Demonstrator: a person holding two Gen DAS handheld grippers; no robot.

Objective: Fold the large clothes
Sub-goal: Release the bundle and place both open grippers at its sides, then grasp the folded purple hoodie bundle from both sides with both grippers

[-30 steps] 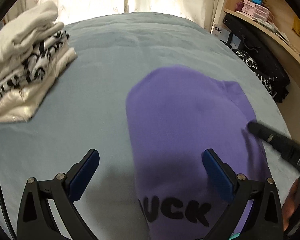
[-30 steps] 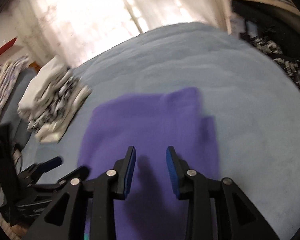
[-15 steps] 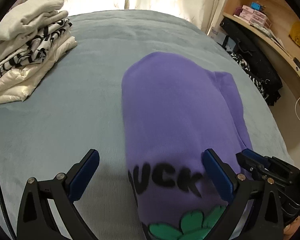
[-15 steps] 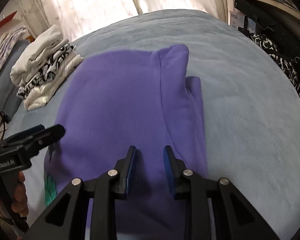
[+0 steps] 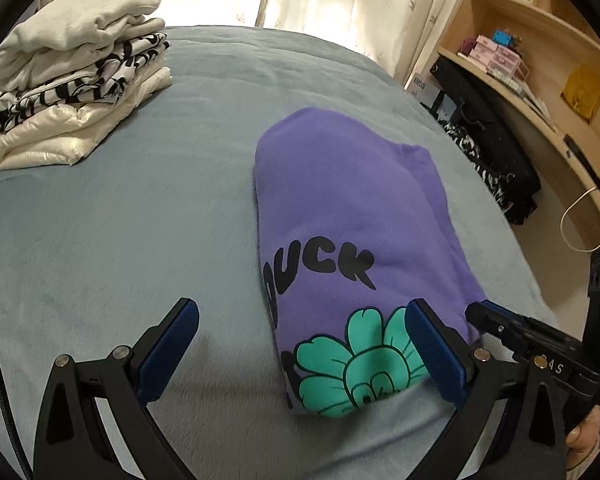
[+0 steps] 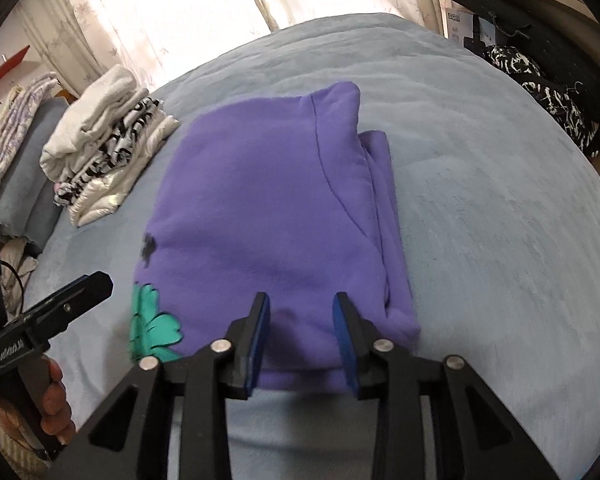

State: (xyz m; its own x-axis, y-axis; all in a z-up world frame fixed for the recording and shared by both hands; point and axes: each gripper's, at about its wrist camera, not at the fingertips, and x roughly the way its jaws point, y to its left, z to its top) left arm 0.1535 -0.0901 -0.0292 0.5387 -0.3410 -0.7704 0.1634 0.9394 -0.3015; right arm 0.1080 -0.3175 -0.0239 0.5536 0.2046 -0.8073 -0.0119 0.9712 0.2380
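**Folded purple sweatshirt lying between your two tongs**

Your left tongs (image 5: 300, 354) are standing wide apart, gripping nothing, and hovering over the grey-blue bed (image 5: 120, 240). The purple sweatshirt (image 5: 352, 216) is lying folded on the bed just ahead of them, its near end with the green flower print (image 5: 356, 372) sitting between the blue pads toward the right-hand one.

Your right tongs (image 6: 302, 334) are partly parted and also holding nothing; their tips are hanging over the near edge of the sweatshirt (image 6: 276, 200), which is stretching away in front of them. Whether the pads are touching the cloth, you cannot tell. From the left wrist view, the right tongs (image 5: 496, 320) are showing just to the right of the garment.

A stack of folded clothes (image 5: 76, 92) is resting on the bed well ahead and to the left of both tongs, apart from the sweatshirt.
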